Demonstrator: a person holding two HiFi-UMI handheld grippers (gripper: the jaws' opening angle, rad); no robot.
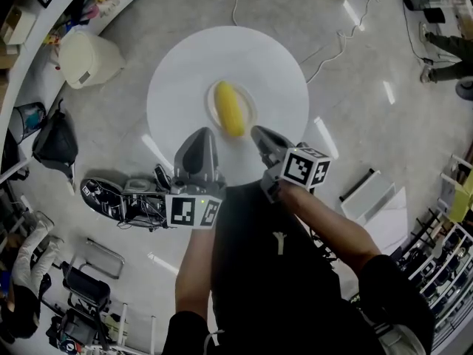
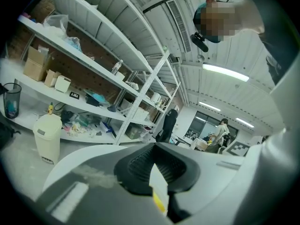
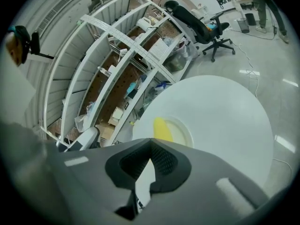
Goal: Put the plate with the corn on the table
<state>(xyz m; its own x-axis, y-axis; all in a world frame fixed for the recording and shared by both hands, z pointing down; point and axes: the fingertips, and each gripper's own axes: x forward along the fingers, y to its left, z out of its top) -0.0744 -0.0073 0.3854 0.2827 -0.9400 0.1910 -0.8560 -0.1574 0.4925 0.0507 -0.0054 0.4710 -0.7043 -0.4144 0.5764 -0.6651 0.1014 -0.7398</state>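
A yellow corn cob (image 1: 230, 109) lies on a small white plate (image 1: 249, 103) in the middle of the round white table (image 1: 177, 87). Both grippers hover over the table's near edge, apart from the plate. My left gripper (image 1: 201, 133) is at the plate's near left with its jaws shut and empty. At the near right, my right gripper (image 1: 259, 132) is also shut on nothing. In the right gripper view the corn (image 3: 161, 128) and plate (image 3: 182, 134) sit just past the closed jaws (image 3: 151, 149). The left gripper view looks out level over its closed jaws (image 2: 154, 156) at shelving.
A white lidded bin (image 1: 89, 59) stands by the shelves (image 2: 93, 64) at the left. On the floor lie a black bag (image 1: 55, 143) and a cable (image 1: 325, 58). An office chair (image 3: 201, 27) stands beyond the table. People stand far off (image 2: 220, 131).
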